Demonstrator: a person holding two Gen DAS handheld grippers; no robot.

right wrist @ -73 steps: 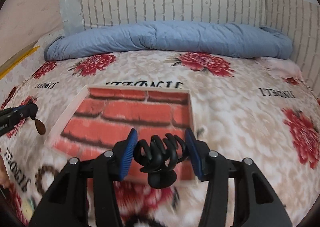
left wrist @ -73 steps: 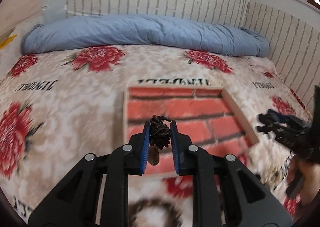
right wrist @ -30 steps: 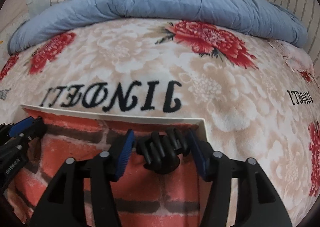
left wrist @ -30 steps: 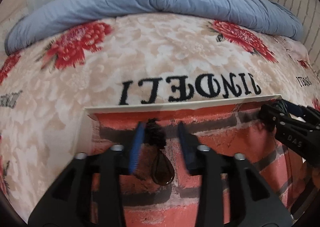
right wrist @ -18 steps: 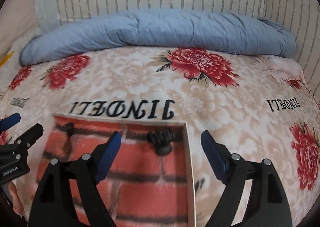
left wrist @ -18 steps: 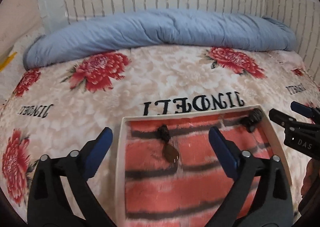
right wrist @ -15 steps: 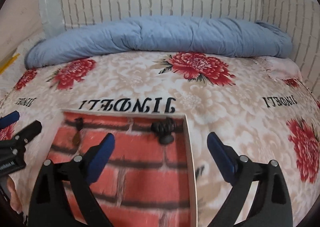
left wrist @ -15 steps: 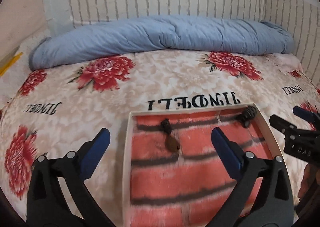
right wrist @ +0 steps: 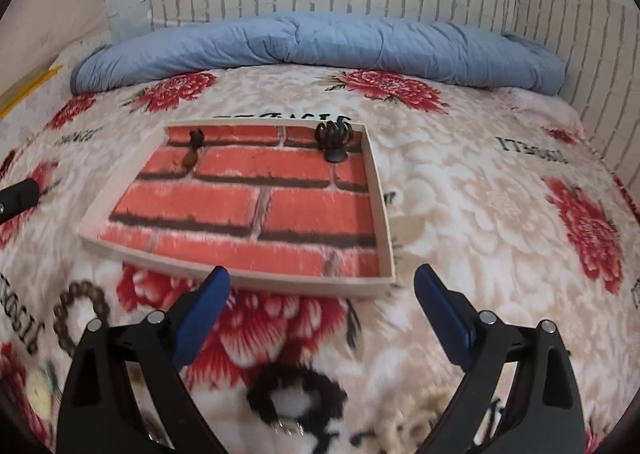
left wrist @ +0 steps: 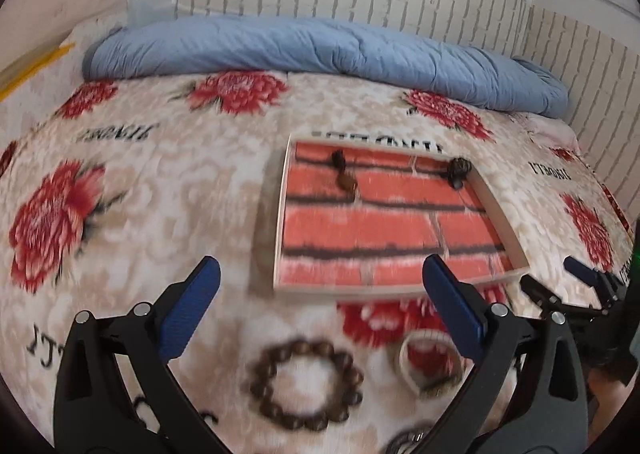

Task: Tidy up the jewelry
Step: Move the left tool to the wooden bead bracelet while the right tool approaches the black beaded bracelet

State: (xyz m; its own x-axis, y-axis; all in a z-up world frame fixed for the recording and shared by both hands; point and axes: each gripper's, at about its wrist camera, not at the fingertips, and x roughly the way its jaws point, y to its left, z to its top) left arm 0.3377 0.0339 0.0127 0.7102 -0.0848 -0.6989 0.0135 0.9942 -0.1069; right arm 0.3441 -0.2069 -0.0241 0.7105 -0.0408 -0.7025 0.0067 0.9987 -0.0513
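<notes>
- Both grippers hang over a flower-print blanket (right wrist: pixel 480 190) with their jaws spread wide and holding nothing.
- Risk, as I judge it: the soft, rumpled blanket could let a fingertip snag the pile or push a bracelet away rather than lift it; blur near the bottom edge makes aiming harder.
- A second risk: a low sweep toward 12 o'clock could clip the near wall of the brick-patterned tray (right wrist: pixel 256 278) and shift it.
- Left gripper (left wrist: pixel 320 306): the brown bead bracelet (left wrist: pixel 306 384) lies just beyond its open fingertips, at 6 o'clock; a pale bangle (left wrist: pixel 430 364) sits beside its right finger.
- Right gripper (right wrist: pixel 322 302): the black scrunchie (right wrist: pixel 296 394) lies between its fingers, untouched.
- In the tray, the tassel pendant (right wrist: pixel 192 152) rests at 11 o'clock, the black claw clip (right wrist: pixel 334 140) at 1 o'clock.
</notes>
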